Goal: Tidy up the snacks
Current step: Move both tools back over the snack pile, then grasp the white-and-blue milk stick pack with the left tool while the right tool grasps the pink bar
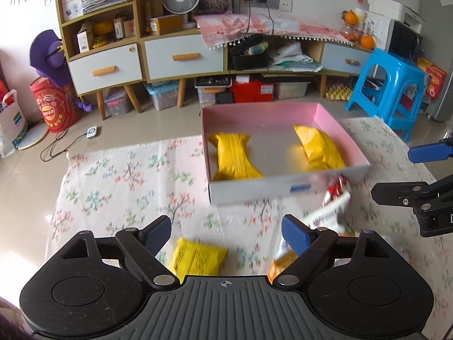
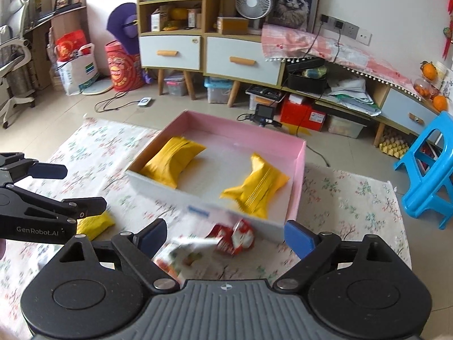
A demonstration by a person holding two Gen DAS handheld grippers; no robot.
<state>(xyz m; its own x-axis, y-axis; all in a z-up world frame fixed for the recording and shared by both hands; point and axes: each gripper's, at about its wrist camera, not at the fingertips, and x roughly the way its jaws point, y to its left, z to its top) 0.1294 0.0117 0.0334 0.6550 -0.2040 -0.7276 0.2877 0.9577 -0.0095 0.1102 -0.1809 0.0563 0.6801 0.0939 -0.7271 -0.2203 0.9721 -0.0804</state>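
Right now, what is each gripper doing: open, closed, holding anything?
Left gripper: open, fingers empty.
Right gripper: open, fingers empty.

Box (image 1: 283, 188): sat on cloth (image 1: 127, 175), far side.
In box: 2 snack packs, one left (image 1: 233, 157), one right (image 1: 320, 148), apart.
Near side: pack (image 1: 196, 257) left, crumpled wrapper (image 1: 335, 195) against box's front wall.

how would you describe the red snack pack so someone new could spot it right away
Find the pink-lined box on the floral cloth. Just outside its near white wall lies the red snack pack, crumpled. It is the only red packet; those inside the box are yellow.
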